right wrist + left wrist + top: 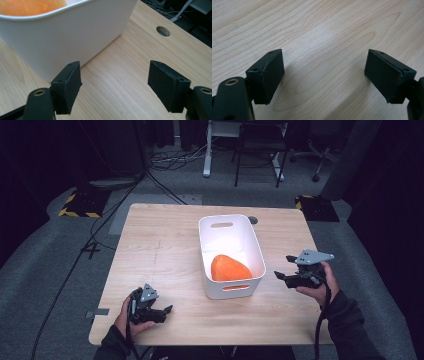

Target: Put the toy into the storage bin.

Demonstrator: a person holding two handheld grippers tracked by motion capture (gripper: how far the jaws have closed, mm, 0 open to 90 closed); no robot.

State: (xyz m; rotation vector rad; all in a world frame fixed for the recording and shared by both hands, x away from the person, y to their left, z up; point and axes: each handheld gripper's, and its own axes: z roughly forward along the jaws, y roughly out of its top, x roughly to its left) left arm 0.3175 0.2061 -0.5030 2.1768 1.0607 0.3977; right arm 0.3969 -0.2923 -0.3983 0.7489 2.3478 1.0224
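A white bin (231,254) with slotted handles stands on the light wooden surface (160,250), a little right of its middle, and an orange object (229,268) lies inside it, toward the end nearest the person. In the right gripper view the bin's (65,37) curved white wall fills the upper left, with a patch of the orange object (32,6) showing above its rim. The left gripper (159,312) sits low over the near left part of the surface, held in the person's left hand (126,316), well apart from the bin; its jaws stand wide apart with nothing between them, and the left gripper view shows bare wood grain (324,50) in the gap (the black pads are angled outward). The right gripper (283,270) is held in the right hand (320,287) just beside the bin's right wall, its jaws pointing toward the bin and also spread wide, gripping nothing. In the right gripper view its left jaw lies close to the foot of the bin's wall, though whether it touches cannot be told. A round cable hole (163,31) in the surface shows beyond the bin, at the far edge. Around the surface lie grey carpet (50,260) and trailing black cables (75,265).
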